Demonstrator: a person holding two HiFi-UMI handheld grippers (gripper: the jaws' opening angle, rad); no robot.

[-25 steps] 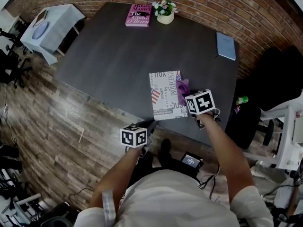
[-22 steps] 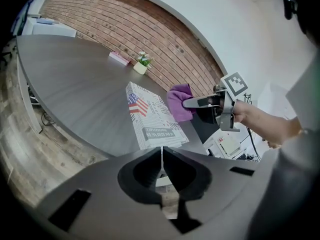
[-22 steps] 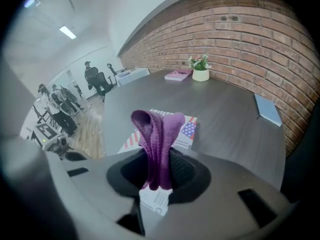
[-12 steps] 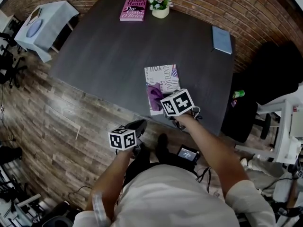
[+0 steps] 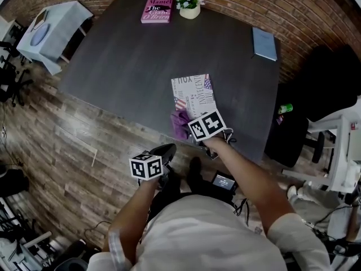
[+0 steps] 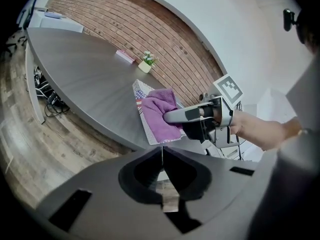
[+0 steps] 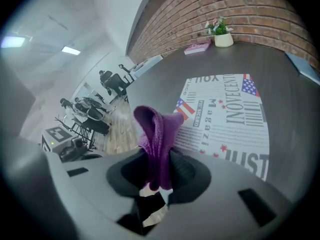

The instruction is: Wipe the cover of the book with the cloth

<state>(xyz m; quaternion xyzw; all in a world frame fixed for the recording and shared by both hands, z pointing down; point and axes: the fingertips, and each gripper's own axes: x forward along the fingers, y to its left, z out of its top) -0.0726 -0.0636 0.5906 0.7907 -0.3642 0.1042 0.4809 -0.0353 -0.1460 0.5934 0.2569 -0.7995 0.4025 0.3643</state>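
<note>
Right hand-held gripper (image 7: 156, 176) pinches purple cloth (image 7: 157, 129) on book (image 7: 230, 119); left hand-held gripper (image 6: 162, 154) pressed together, empty. Unbraced book may slide off surface (image 5: 130, 55) edge.

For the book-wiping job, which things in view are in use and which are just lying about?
In use: purple cloth, clamped in the right gripper; printed-cover book beneath it.
Lying about: pink book, flower pot, blue-grey book, all along the table's far side; left gripper, shut and empty, off the table.
</note>
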